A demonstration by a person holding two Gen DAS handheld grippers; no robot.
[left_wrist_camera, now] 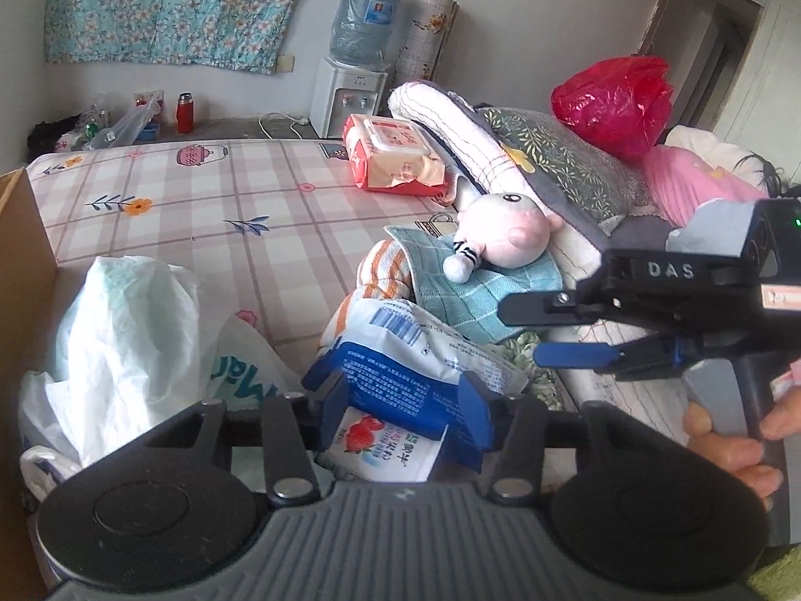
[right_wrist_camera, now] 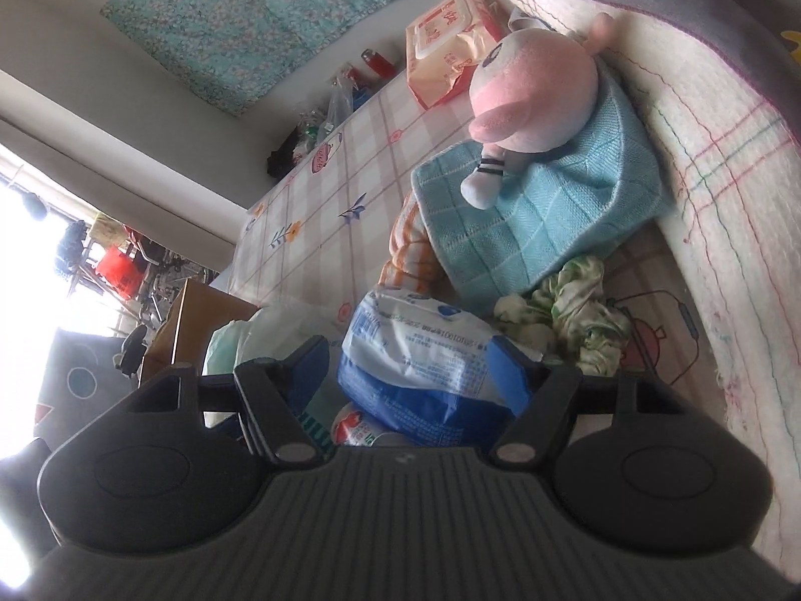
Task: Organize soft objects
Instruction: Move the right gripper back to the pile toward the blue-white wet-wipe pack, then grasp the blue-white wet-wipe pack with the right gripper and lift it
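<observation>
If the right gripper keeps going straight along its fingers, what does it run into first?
Most likely the blue-and-white packet, already lying between the right gripper's open fingers. Beyond it lies the teal checked towel with the pink plush toy on top; depth is hard to judge.

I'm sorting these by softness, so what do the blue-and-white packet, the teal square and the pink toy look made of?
Blue-and-white packet: thin glossy plastic film, judging by its creases and sheen. Teal cloth: woven cotton-like fabric, matte, with a visible grid weave. Pink toy: plush, fuzzy matte pile, probably stuffed.
</observation>
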